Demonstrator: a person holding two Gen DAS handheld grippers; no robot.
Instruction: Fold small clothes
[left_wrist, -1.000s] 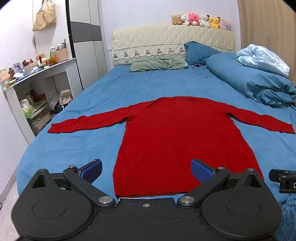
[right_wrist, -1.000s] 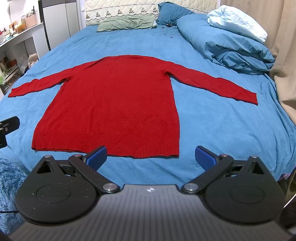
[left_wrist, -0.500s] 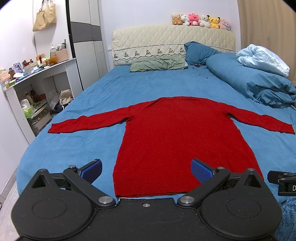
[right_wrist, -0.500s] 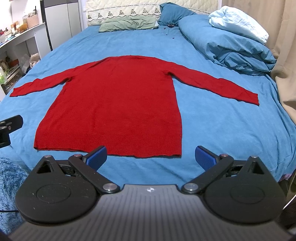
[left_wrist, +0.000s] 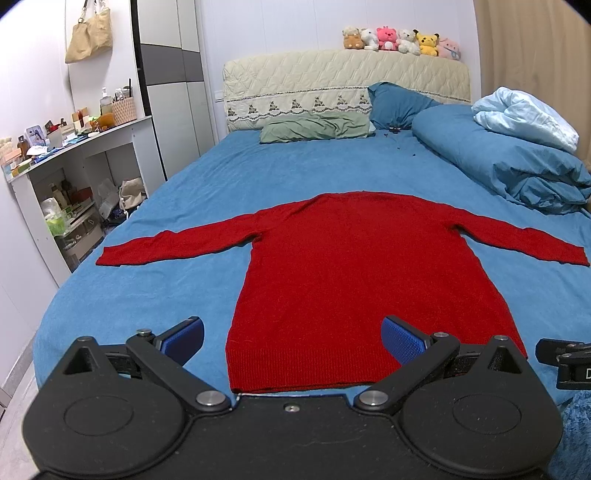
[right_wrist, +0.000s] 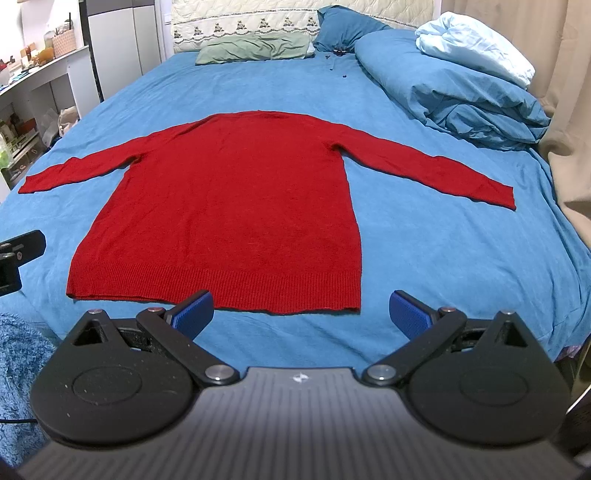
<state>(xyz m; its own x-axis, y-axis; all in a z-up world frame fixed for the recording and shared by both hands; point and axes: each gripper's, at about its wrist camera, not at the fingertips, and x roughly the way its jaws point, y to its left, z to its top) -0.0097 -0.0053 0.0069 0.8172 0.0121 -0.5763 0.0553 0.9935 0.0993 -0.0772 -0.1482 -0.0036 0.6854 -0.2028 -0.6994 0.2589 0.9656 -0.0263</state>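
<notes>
A red knit sweater (left_wrist: 354, 273) lies flat on the blue bed (left_wrist: 229, 177), hem toward me, both sleeves spread out sideways; it also shows in the right wrist view (right_wrist: 236, 206). My left gripper (left_wrist: 293, 341) is open and empty, held just short of the hem, over its left half. My right gripper (right_wrist: 301, 312) is open and empty, just short of the hem's right corner. The tip of the right gripper shows at the right edge of the left wrist view (left_wrist: 563, 356), and the left gripper at the left edge of the right wrist view (right_wrist: 18, 251).
A folded blue duvet (left_wrist: 509, 166) with a pale blue blanket (left_wrist: 524, 118) lies along the bed's right side. A green pillow (left_wrist: 314, 127) and blue pillow (left_wrist: 399, 105) lie by the headboard. White shelves (left_wrist: 74, 177) stand left of the bed; a beige curtain (right_wrist: 569, 110) hangs right.
The right gripper has moved slightly left and forward, so the sweater sits a little further right and closer in its view. The left gripper has hardly moved. Both stay open.
</notes>
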